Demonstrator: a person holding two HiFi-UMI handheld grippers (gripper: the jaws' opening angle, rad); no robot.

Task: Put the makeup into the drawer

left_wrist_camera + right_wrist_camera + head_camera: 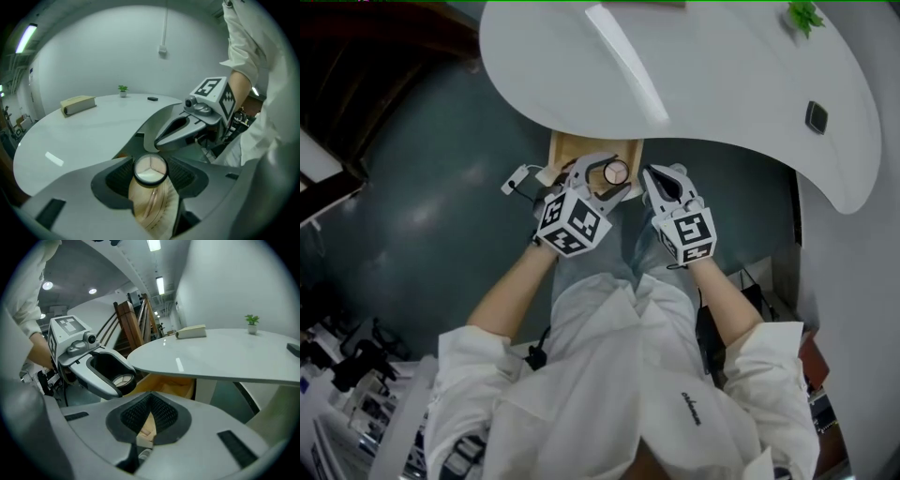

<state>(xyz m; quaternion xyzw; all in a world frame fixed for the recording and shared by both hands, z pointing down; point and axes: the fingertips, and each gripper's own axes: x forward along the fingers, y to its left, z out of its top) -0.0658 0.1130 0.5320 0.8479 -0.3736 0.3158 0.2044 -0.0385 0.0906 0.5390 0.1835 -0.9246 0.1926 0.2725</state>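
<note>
The makeup is a small round jar [616, 172] with a black rim and a pale lid. My left gripper [609, 178] is shut on it, and in the left gripper view the jar [150, 169] sits pinched between both pads. It hangs just above an open wooden drawer [572, 148] under the white table [722, 75]. The right gripper view shows the jar [123, 379] at the drawer's [168, 383] left side. My right gripper [661, 187] is close beside the left one, to its right. Its jaws meet at the tips with nothing between them.
On the table lie a thick book [77, 104], a small potted plant [804, 14] and a flat black object [816, 116]. A white plug with a cable [517, 178] lies on the dark floor left of the drawer. Wooden stairs [133, 324] stand behind.
</note>
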